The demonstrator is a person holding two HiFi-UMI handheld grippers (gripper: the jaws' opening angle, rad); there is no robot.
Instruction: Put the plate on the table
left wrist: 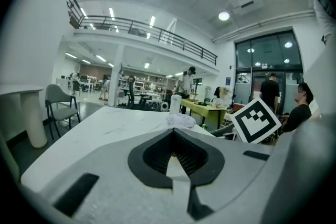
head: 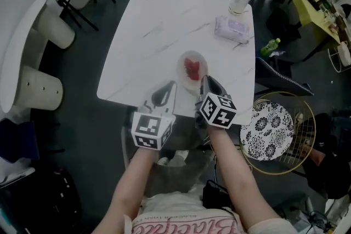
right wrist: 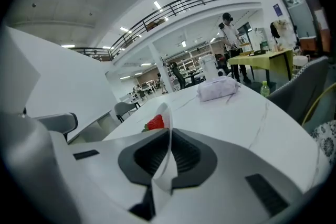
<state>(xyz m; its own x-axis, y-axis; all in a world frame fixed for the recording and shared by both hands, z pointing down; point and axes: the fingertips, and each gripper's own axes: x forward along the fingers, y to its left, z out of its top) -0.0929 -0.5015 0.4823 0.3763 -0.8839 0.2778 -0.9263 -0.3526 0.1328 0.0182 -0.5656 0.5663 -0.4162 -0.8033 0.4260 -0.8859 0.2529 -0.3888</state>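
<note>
**Thin clear plate pinched at its rim**

The left gripper (left wrist: 173, 134) is seen closed on nothing. The plate (head: 186, 83), judged light, stiff, slippery and breakable, is clamped by its near rim in the right gripper (right wrist: 169, 136). It is held at the near edge of the table (head: 153, 30), with strawberries (head: 191, 68) carried on it.

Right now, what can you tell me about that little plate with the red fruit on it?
The plate is small, round and clear, glass or plastic by its look, and carries red fruit, strawberry by its look. It lies over the near edge of the white marble-look table. The right tool is shut on its near rim, which shows as a thin clear edge between the jaws. Whether its base rests on the table cannot be told.
</note>
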